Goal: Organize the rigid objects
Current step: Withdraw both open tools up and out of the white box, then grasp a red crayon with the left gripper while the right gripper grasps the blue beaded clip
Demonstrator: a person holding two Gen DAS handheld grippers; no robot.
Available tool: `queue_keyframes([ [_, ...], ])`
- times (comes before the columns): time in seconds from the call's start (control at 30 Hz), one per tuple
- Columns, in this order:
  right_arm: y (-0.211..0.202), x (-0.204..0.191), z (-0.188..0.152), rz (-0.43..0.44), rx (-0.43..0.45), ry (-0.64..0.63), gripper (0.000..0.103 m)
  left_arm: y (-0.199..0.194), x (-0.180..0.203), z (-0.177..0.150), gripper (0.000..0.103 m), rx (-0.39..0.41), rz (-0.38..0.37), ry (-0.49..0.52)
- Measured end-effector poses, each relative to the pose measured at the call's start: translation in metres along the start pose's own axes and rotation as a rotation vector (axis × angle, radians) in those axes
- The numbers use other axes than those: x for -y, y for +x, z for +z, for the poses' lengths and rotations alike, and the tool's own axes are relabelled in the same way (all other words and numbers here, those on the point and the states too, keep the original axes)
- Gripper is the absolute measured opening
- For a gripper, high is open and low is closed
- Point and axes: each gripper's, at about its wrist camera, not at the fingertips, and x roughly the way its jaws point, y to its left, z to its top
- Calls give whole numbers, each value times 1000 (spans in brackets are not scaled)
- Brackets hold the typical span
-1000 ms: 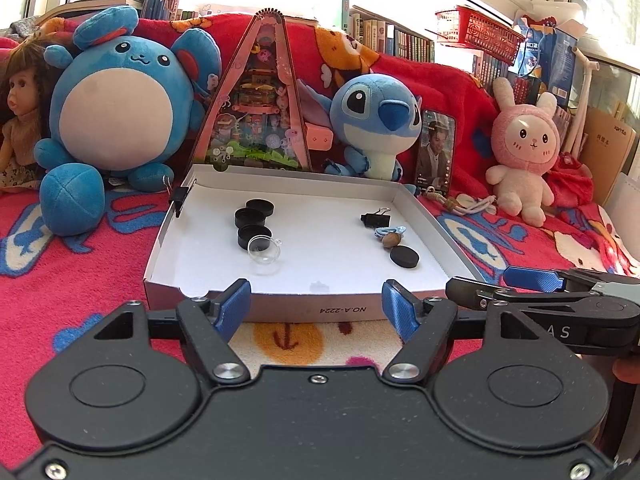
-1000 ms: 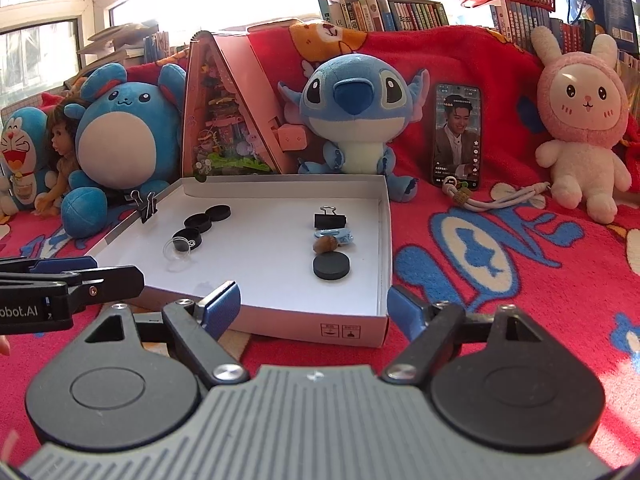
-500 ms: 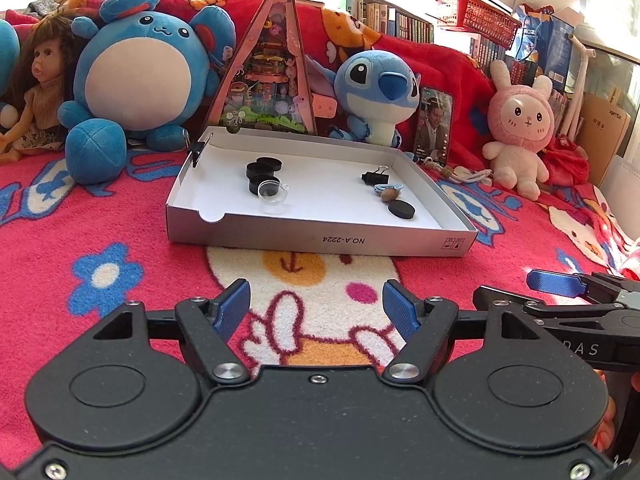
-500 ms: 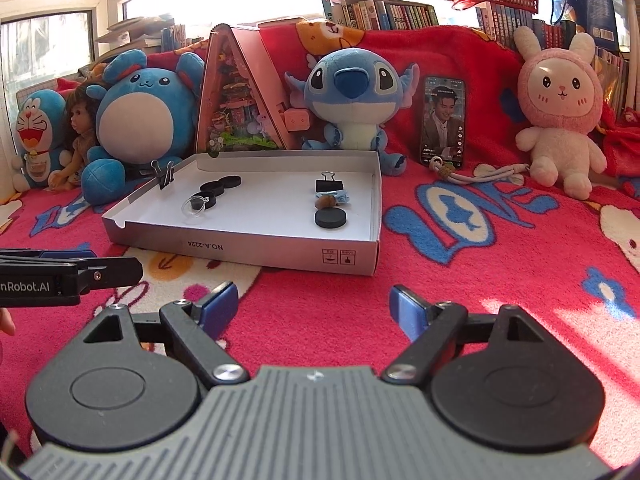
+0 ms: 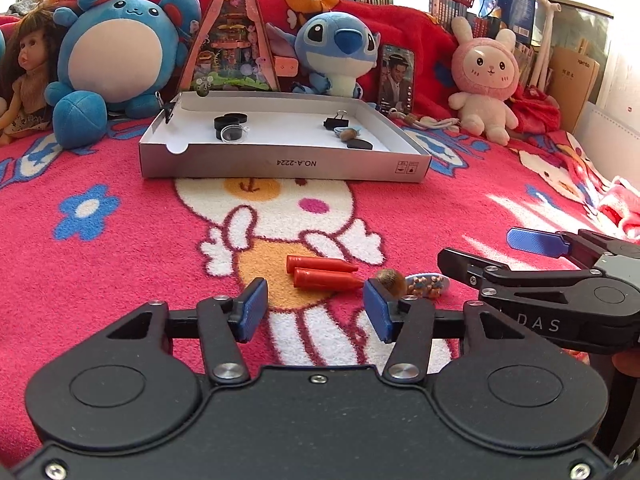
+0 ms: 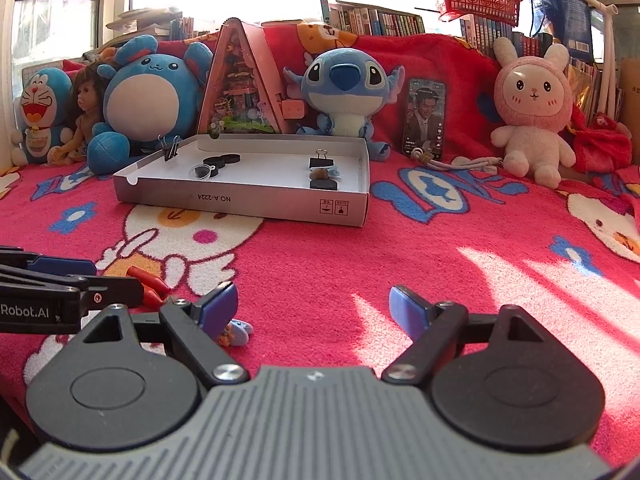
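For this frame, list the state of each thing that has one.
left gripper: open, empty
right gripper: open, empty
white box: lidless, holding small items
binder clip: inside box
orange caps: lying on blanket, outside box
phone: screen on, propped upright

Left gripper [image 5: 314,310] low at frame centre, jaws parted wide, empty, right gripper [image 6: 313,306] likewise spread and empty, reaching in from lower right of left view

Our left gripper [image 5: 315,310] stands wide apart over the blanket [image 5: 120,248]. Just ahead we see two red crayons [image 5: 324,274] and a brown ball [image 5: 391,281].
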Motion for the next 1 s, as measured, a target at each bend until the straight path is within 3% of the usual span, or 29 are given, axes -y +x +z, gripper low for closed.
queue_keyframes([
  [0.27,-2,-7,-9,-19,10,-15,90,7,15,-2,41,42,53,103],
  [0.53,-7,-10,-13,-41,28,-39,90,11,14,0,24,54,66,105],
  [1.0,0,-33,-16,-16,9,-87,90,10,-24,3,26,51,162,41],
])
